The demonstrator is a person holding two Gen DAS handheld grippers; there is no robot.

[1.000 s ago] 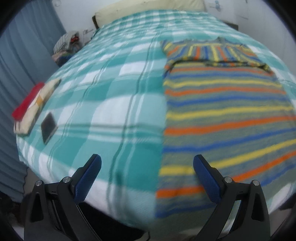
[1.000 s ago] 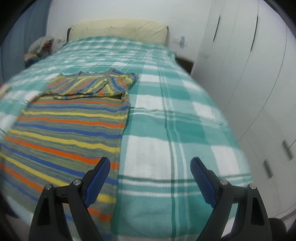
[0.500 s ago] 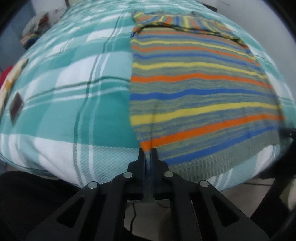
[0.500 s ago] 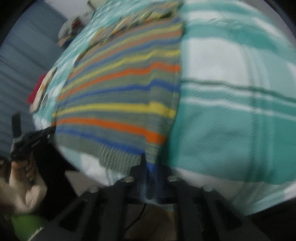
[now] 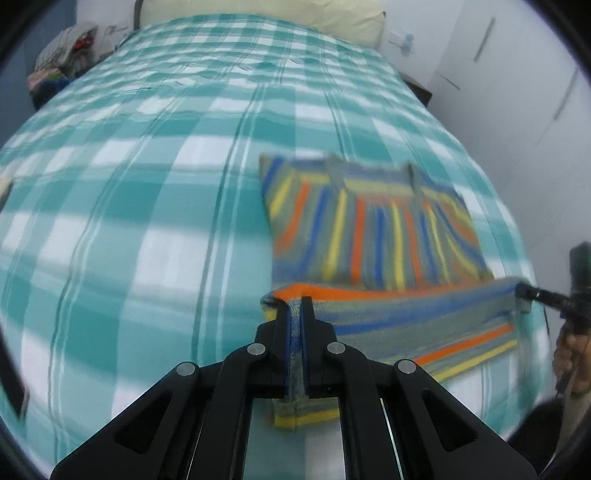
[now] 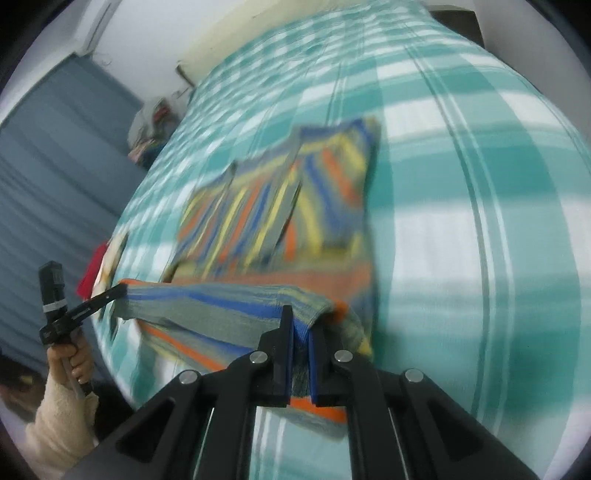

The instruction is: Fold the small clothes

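A striped knit sweater [image 5: 373, 236] in grey, blue, orange and yellow lies on the bed; it also shows in the right wrist view [image 6: 273, 206]. My left gripper [image 5: 294, 306] is shut on its left hem corner. My right gripper [image 6: 302, 321] is shut on its right hem corner. Both hold the hem [image 5: 399, 299] lifted and stretched over the sweater's lower body, partway toward the folded sleeves. Each gripper shows in the other's view: the right at the far right [image 5: 524, 291], the left at the left [image 6: 110, 293].
The bed [image 5: 147, 184] has a teal and white checked cover and a cream pillow [image 5: 258, 14] at its head. Folded clothes [image 6: 101, 266] lie at the bed's left edge. White wardrobe doors [image 5: 517, 74] stand on the right, a blue curtain [image 6: 55, 166] on the left.
Both grippers closed on the sweater's hem corners at the bed's foot, then lifted the hem and carried it forward over the sweater's body. The lower part is now doubled over.
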